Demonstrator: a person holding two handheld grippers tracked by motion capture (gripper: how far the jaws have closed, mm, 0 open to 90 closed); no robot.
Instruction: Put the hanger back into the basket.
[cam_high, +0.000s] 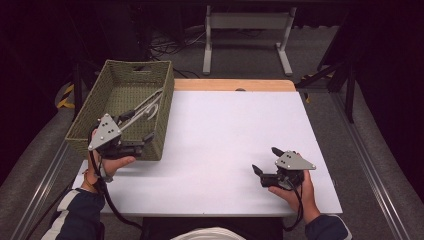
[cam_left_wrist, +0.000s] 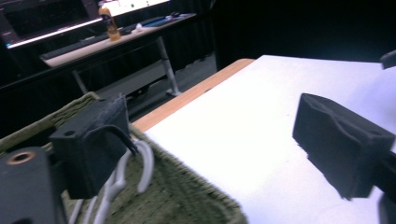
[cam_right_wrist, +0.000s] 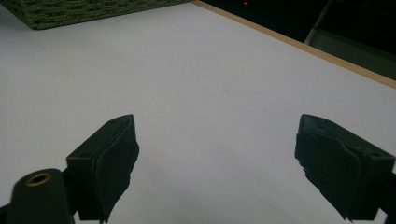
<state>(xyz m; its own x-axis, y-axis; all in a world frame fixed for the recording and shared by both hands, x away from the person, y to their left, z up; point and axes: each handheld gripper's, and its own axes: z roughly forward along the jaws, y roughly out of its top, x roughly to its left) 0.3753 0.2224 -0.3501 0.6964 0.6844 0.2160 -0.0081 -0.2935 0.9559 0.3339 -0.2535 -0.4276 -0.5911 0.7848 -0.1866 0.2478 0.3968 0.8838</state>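
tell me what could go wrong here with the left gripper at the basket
The left gripper is open and straddles the woven basket's near wall; pulling away carelessly could catch that wall and drag or tip the basket.

The tongs lean against the inner wall, tilted, right beside one jaw; a nudge could knock them over the rim.

The right gripper rests open, far off, unable to steady anything.

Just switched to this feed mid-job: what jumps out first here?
The green woven basket at the white table's left edge, with grey metal tongs lying inside it. The left gripper sits at the basket's near right wall, jaws open, one over the basket and one over the table. The right gripper is open above bare table near the front right.
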